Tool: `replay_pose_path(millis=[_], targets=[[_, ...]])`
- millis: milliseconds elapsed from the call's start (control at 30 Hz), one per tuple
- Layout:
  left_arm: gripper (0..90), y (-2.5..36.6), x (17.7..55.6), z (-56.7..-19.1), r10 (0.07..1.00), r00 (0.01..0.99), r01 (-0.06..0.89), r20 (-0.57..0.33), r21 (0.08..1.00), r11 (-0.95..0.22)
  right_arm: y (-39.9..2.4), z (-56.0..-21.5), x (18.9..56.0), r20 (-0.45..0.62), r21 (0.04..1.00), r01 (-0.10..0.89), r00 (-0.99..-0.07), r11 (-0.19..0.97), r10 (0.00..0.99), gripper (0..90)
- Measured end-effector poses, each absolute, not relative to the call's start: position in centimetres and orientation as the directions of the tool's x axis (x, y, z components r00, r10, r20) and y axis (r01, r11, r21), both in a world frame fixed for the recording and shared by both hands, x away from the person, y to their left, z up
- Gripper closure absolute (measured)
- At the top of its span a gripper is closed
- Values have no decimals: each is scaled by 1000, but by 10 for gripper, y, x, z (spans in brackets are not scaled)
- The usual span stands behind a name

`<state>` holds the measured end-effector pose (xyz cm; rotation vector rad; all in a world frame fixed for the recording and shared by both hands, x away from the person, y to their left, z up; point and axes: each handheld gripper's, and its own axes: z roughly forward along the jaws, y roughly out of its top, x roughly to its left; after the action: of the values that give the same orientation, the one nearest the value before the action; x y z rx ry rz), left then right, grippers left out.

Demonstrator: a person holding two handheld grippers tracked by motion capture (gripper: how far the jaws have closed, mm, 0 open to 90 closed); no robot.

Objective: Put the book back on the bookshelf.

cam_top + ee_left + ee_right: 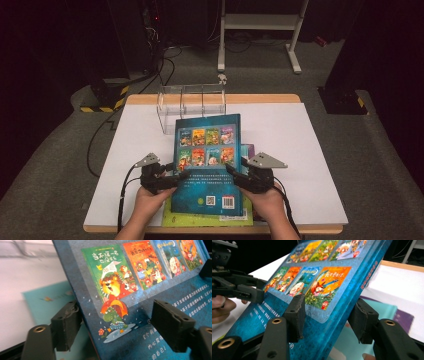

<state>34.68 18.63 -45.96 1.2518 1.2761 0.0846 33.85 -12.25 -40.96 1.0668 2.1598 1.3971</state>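
Observation:
A blue picture book (210,165) is held tilted above the table, back cover up, with small cover pictures on it (140,290) (312,290). My right gripper (232,170) (329,315) is shut on its right edge, one jaw on the cover and one underneath. My left gripper (182,176) (117,322) straddles the left edge: one jaw sits under the book and the other over the cover, still standing wide and not pinching. In the right gripper view, the left gripper (244,292) reaches the far edge.
A yellow-green book (175,220) lies flat under the raised one, with teal (384,312) and purple (248,149) books beside it. A clear acrylic rack (192,102) stands at the back of the white table (300,150). Cables trail off the table's left side.

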Motion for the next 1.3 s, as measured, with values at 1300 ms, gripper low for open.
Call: replay_pose_path(millis=[1300], targets=[[474,215,330,-411,752,404,193,-521,852,487,-75,-355,347,-27,971,159,-664,176,747,546]])
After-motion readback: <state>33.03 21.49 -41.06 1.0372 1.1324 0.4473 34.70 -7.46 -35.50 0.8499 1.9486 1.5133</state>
